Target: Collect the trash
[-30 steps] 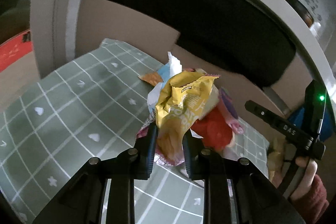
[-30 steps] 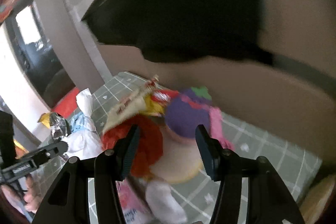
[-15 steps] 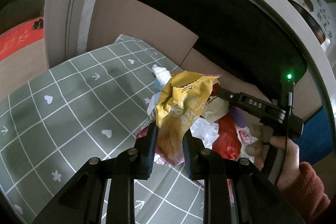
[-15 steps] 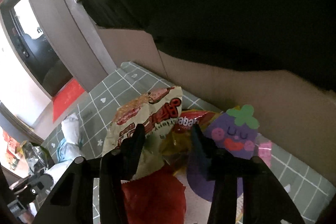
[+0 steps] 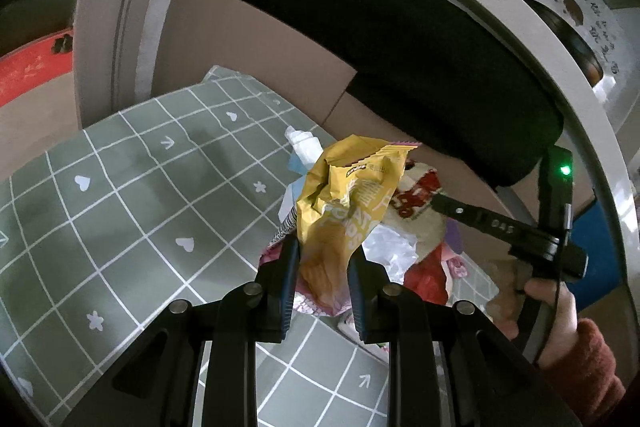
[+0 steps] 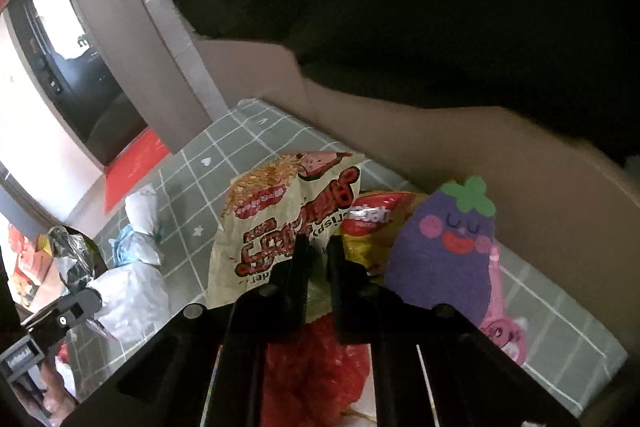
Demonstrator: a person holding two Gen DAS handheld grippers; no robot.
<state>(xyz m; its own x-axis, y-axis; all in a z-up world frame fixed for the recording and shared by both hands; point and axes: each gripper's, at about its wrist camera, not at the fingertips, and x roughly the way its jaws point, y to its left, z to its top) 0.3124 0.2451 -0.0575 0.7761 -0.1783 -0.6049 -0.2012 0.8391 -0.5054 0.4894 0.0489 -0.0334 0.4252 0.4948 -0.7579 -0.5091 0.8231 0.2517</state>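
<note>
Between the fingers of the left gripper (image 5: pixel 323 267) hangs a crumpled yellow foil chip bag (image 5: pixel 347 211), pinched low on its body and standing up above the fingertips. The right gripper (image 6: pixel 318 253) has its jaws all but together on the lower middle of a cream printed noodle-snack wrapper (image 6: pixel 280 223), whose film rises ahead of the tips. Both are thin empty film: nearly weightless, limp and slick, so a bite across a doubled fold should hold better than one on a single edge. Just right of the right gripper's tips lie a red-and-yellow packet (image 6: pixel 370 223) and a purple felt eggplant figure (image 6: pixel 444 255); red crinkled plastic (image 6: pixel 316 367) sits under its jaws. These and white crumpled wrappers (image 6: pixel 132 291) to its left make one loose pile on the grey-green gridded mat (image 5: pixel 120 211), so neighbours may drag along. Ahead of both tools a brown cardboard wall (image 5: pixel 248 51) and a dark opening (image 5: pixel 384 39) stand close; open mat lies left of the left gripper.
</note>
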